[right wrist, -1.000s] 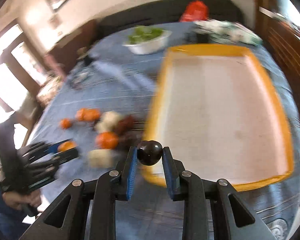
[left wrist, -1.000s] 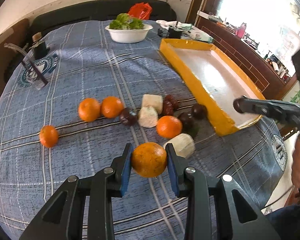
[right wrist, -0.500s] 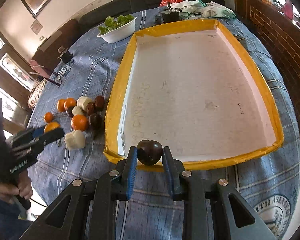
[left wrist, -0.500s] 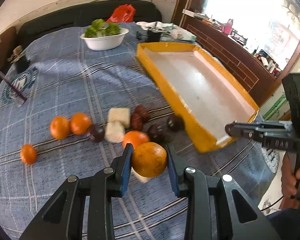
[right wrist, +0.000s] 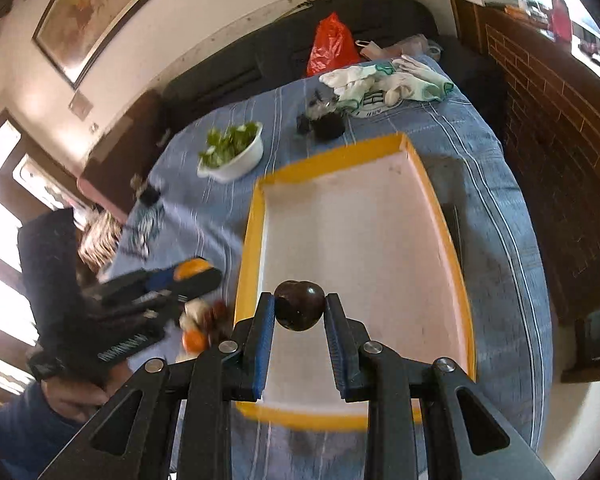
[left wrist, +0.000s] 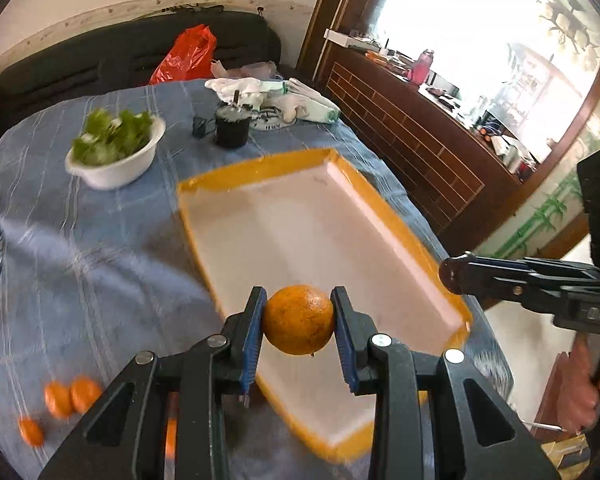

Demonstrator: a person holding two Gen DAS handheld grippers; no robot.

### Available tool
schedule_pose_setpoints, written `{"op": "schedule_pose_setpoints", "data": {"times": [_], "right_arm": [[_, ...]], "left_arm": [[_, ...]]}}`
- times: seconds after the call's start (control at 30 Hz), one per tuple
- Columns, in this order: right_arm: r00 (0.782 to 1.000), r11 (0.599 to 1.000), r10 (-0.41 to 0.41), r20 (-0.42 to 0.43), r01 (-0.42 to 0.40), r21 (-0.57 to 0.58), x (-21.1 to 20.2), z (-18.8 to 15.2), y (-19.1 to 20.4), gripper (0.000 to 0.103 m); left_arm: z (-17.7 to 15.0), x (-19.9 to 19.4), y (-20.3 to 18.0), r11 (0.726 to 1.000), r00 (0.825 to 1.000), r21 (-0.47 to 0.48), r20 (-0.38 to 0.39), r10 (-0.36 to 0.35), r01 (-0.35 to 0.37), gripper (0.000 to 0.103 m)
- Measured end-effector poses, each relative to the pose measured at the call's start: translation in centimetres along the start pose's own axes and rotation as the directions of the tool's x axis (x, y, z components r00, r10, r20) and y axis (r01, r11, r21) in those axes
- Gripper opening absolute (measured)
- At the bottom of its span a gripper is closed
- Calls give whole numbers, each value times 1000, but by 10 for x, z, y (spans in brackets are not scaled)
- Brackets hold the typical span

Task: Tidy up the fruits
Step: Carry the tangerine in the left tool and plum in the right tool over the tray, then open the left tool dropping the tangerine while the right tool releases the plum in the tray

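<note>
- The tray [left wrist: 320, 240], mid-frame, is a shallow rectangle with a yellow rim and a smooth white floor, nothing lying in it.
- White bowl [left wrist: 112, 168], upper left, is full of leafy greens [left wrist: 108, 136].
- Left gripper [left wrist: 299, 320] is clamped on a rough round orange [left wrist: 298, 318] above the tray's near end.
- Right gripper [right wrist: 299, 312] pinches a glossy dark plum [right wrist: 299, 310] over the tray too.
- Loose oranges [left wrist: 66, 398] sit lower left on the plaid cloth [left wrist: 100, 280].

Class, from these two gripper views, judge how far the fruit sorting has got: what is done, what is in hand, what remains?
Done: nothing visible; the yellow-rimmed tray shows no fruit inside. In hand: the left gripper holds an orange and the right gripper holds a dark plum, both seen over the tray. Left: loose oranges on the blue cloth, plus blurred fruit beside the tray.
</note>
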State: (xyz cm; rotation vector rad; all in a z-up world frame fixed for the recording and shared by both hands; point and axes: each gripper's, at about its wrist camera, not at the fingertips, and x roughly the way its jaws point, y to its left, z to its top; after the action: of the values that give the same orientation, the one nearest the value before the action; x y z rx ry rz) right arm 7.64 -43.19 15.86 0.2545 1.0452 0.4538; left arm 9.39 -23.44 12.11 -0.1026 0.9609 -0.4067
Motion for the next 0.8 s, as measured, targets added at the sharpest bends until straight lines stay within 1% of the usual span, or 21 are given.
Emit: {"op": "schedule_pose_setpoints", "data": {"times": [0.07,0.13,0.2,0.27,0.3,0.4,0.53,0.6,0.67,0.8], "right_arm": [[1000,999,3,5,-3,32,12,21,-12,28],[1000,997,9,-8,-8,77,30,40,-25,28],[1000,993,17,-13,-15,113,46,54,-36,28],[1000,992,6,-25,-3,124,66,69,-42,28],[1000,992,5,-24,-2,127,73,75,-45,28],[999,991,-3,-47,10,131,102,94,-52,28],[996,988,0,-88,14,156,139,111,-62,28],[994,989,-9,-106,24,144,152,116,-62,28],[993,989,-16,-120,34,145,162,118,-63,28],[990,989,-18,-139,38,144,176,120,-63,28]], "left_arm": [[18,24,2,1000,1000,-24,-14,4,-4,32],[29,46,4,999,999,-31,-30,10,-11,32],[39,68,8,998,998,-49,-49,34,-37,32],[46,89,15,996,997,-83,-77,28,-34,31],[49,100,18,994,995,-98,-87,47,-56,31],[55,119,25,991,992,-110,-109,65,-77,31],[62,137,37,984,990,-148,-119,78,-95,31],[63,143,40,984,990,-153,-119,77,-95,31],[64,148,42,982,988,-152,-126,91,-109,31],[66,154,45,981,986,-155,-133,96,-116,32]]}}
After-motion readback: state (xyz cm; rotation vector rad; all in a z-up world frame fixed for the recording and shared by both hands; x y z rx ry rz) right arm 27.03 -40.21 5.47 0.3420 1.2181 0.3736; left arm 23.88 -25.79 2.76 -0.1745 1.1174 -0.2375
